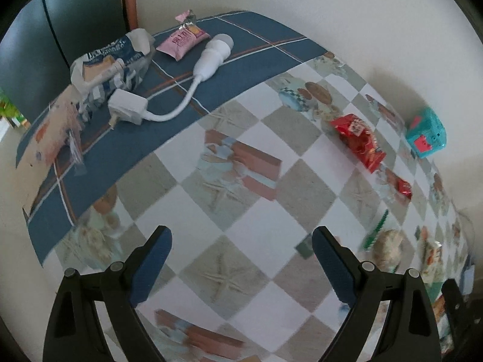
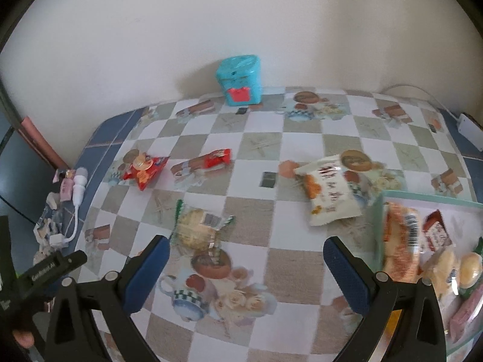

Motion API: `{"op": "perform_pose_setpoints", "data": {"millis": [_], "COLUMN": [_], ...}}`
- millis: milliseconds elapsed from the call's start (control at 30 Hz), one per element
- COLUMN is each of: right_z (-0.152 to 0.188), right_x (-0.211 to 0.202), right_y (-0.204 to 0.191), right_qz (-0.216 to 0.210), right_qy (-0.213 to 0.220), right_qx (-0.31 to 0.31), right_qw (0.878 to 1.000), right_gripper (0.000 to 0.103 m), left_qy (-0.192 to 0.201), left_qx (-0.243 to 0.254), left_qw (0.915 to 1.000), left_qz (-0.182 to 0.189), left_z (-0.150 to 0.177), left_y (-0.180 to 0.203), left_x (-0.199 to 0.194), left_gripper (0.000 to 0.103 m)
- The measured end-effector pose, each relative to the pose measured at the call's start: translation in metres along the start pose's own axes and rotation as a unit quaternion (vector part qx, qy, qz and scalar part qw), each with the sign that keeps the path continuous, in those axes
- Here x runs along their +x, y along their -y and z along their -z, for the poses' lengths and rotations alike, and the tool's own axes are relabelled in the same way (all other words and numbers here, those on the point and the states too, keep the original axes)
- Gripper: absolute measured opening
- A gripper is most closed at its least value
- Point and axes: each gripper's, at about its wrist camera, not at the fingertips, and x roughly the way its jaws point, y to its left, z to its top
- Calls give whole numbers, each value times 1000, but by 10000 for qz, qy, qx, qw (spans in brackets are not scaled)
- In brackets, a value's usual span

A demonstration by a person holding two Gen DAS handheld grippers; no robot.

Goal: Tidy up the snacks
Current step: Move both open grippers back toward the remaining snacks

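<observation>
Snack packets lie scattered on the checkered tablecloth. In the right wrist view: a red packet (image 2: 145, 170), a smaller red packet (image 2: 215, 157), a clear green-edged rice cake packet (image 2: 197, 229) and a white cracker packet (image 2: 330, 191). A pale green tray (image 2: 379, 211) at the right holds several snacks. My right gripper (image 2: 246, 261) is open and empty above the cloth between the rice cake packet and the tray. My left gripper (image 1: 241, 252) is open and empty over bare cloth. The left wrist view shows the red packet (image 1: 359, 141), the small red packet (image 1: 403, 188) and the rice cake packet (image 1: 386, 244).
A teal toy box (image 2: 240, 80) stands against the back wall. At the table's left end lie a white charger with cable (image 1: 181, 84), a pink packet (image 1: 182, 40) and a blue-white bag (image 1: 111, 66). A white device (image 2: 471, 128) sits at the far right edge.
</observation>
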Motion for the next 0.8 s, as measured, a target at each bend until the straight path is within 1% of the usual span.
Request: {"op": "perform_pose_setpoints", "data": {"millis": [167, 300, 333, 433, 533, 600, 667, 733, 800], "right_z": [7, 10, 10, 6, -3, -10, -17, -23, -30], "right_x": [19, 33, 36, 44, 47, 49, 52, 56, 61], "right_y": [-28, -41, -42, -34, -22, -15, -11, -11, -13], "right_qz": [-45, -160, -154, -98, 2, -64, -148, -153, -197], "right_qy": [-143, -230, -239, -280, -218, -239, -293, -317, -406], "right_qx": [-324, -456, -481, -388, -316, -271, -225, -230, -209], "right_qw": [9994, 9986, 9984, 9988, 9993, 9993, 9992, 9991, 9988], "right_gripper": [103, 103, 103, 103, 101, 98, 97, 96, 95], "left_qy": [-42, -54, -52, -85, -108, -174, -264, -228, -100], "left_qx": [160, 267, 300, 482, 846, 1021, 1189, 1367, 1596], "left_qw": [9996, 9994, 9992, 9979, 9955, 9934, 9904, 9878, 9847], "left_qz": [224, 215, 268, 426, 410, 487, 661, 712, 697], "left_z": [-4, -12, -14, -19, -26, -32, -42, -50, -64], "left_y": [-8, -7, -4, 10, 36, 50, 63, 75, 89], "left_x": [6, 11, 12, 14, 19, 23, 24, 22, 18], "left_gripper": [94, 94, 94, 94, 94, 94, 94, 94, 94]}}
